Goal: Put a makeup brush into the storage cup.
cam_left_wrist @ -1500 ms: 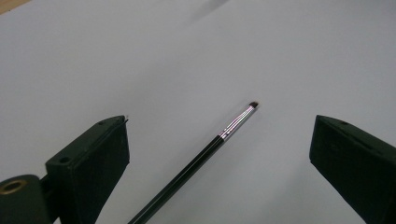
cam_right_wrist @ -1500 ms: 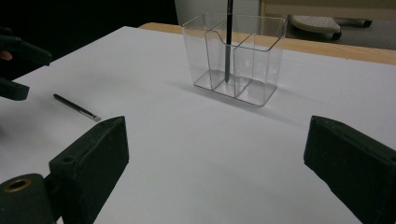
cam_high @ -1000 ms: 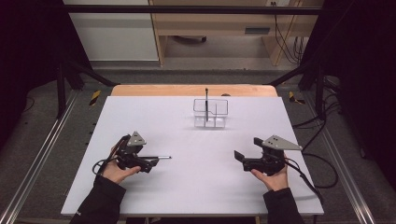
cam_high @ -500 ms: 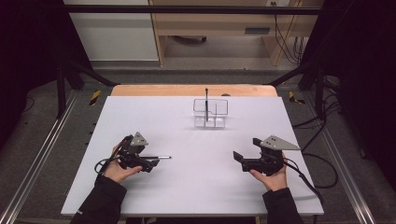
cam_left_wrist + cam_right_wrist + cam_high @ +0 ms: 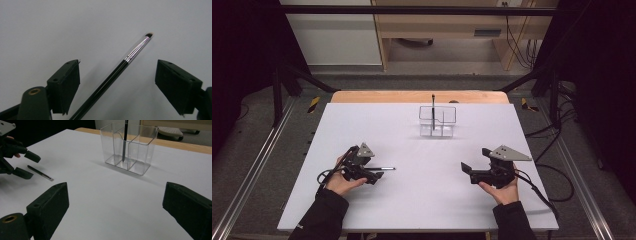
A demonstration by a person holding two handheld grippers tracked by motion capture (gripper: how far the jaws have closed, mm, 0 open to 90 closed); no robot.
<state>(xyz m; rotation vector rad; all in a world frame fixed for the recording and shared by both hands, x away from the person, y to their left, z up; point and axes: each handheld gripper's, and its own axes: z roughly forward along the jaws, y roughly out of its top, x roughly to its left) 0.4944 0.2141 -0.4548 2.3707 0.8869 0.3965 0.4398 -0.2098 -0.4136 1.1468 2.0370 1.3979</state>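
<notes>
A thin black brush with a silver ferrule lies flat on the white table. My left gripper is low over its handle with a jaw on either side. The jaws have just been closing, but both pads stand clear of the brush. My right gripper rests at the right of the table, open with nothing between its jaws. A clear divided holder stands at the back centre with a dark pen upright in it. From the right gripper view the holder is ahead and the brush far left.
A wooden strip runs along the table's far edge. Metal rails flank the table on both sides. Cables trail off at the right. White surface stretches between the grippers and the holder.
The left hand has shifted very slightly toward the brush. The right gripper, brush and holder stay where they were.
</notes>
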